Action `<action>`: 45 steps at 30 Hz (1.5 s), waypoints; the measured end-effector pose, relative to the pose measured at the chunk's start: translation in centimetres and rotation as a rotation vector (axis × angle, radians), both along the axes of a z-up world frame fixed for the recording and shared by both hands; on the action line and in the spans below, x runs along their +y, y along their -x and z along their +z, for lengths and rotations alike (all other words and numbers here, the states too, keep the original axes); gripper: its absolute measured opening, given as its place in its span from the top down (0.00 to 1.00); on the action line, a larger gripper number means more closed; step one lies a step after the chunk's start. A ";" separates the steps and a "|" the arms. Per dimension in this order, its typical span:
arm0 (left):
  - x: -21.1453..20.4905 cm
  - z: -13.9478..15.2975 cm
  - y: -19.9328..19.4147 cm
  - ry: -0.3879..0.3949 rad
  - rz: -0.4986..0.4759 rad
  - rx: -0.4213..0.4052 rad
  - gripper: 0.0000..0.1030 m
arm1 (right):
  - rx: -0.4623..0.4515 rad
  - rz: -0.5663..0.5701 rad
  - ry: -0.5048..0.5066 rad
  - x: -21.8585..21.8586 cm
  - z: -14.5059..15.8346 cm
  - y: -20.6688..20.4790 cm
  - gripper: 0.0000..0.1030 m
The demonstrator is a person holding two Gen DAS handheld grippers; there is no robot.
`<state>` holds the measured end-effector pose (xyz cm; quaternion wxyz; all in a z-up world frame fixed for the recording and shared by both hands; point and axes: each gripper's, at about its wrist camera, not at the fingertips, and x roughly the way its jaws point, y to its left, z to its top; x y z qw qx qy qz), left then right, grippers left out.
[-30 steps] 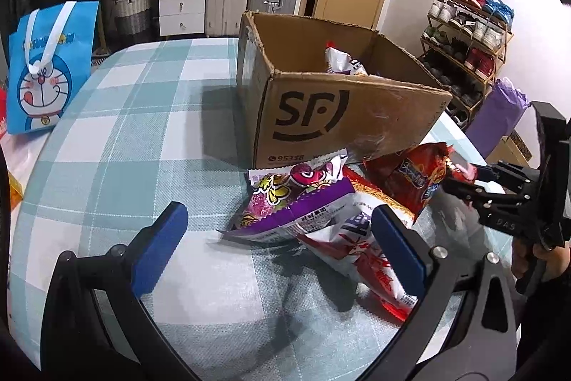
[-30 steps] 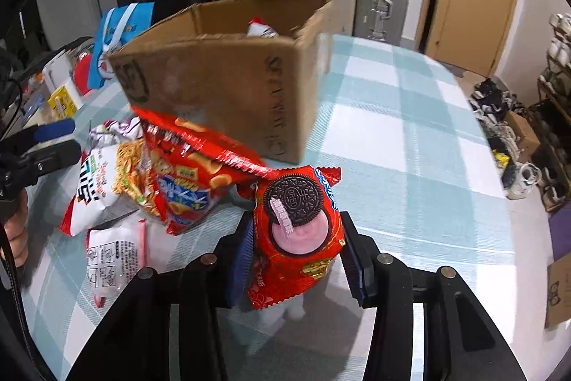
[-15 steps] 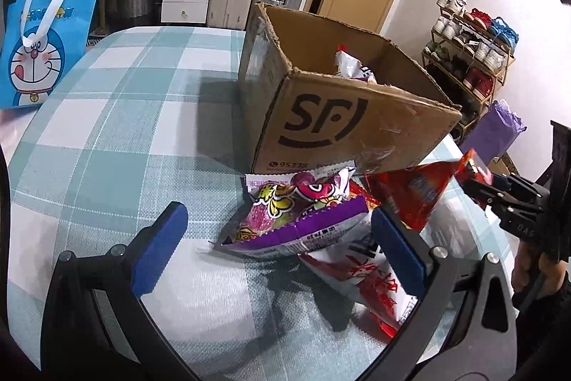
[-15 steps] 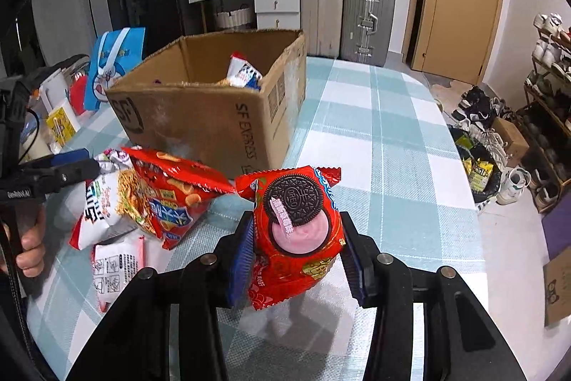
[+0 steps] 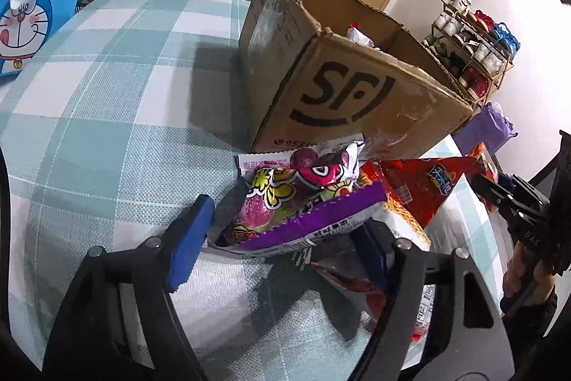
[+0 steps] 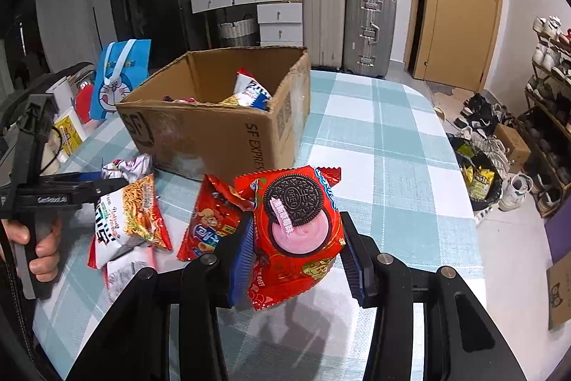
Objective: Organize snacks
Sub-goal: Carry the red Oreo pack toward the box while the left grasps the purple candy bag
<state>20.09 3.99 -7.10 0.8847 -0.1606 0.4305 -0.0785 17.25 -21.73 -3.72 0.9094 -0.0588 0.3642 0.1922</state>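
The right hand-held gripper (image 6: pixel 298 249) is pinching a red cookie packet (image 6: pixel 298 234) between its blue pads, holding it clear above the bench (image 6: pixel 392 166) just in front of the cardboard box (image 6: pixel 221 134). It is carrying the packet upright by its sides, probably so that it can be dropped over the box's rim, where a few snack bags (image 6: pixel 249 91) are already lying.

The left hand-held gripper (image 5: pixel 285 234) is reaching down over the pile of snacks beside the box. Its jaws have just been closing, and they are now straddling a purple snack bag (image 5: pixel 303 199); the left pad is standing at the bag's edge and the right one is mostly hidden behind the bag, so I cannot tell whether they are pressing on it yet. The purple bag is lying on top of the others, which makes it the easy one to take next.

A red chip bag (image 5: pixel 424 188) and a noodle packet (image 6: pixel 135 213) are waiting on the bench near the box wall, close at hand for later trips.
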 end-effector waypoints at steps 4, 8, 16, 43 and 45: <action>-0.4 -0.1 -0.2 -0.012 -0.011 -0.014 0.37 | 0.001 0.017 0.001 0.6 -0.1 0.2 0.56; -1.1 0.4 0.2 -0.036 -0.041 -0.045 0.48 | -0.005 0.033 0.002 1.0 -0.1 0.5 0.56; -1.3 1.2 0.9 -0.053 -0.054 -0.078 0.56 | -0.014 0.040 -0.010 1.0 0.1 0.7 0.56; -1.4 8.6 6.2 -0.103 -0.025 -0.269 0.56 | -0.086 0.051 -0.083 0.8 2.4 2.0 0.56; -1.5 9.2 6.6 -0.113 -0.023 -0.281 0.56 | -0.094 0.055 -0.082 1.0 2.6 2.1 0.56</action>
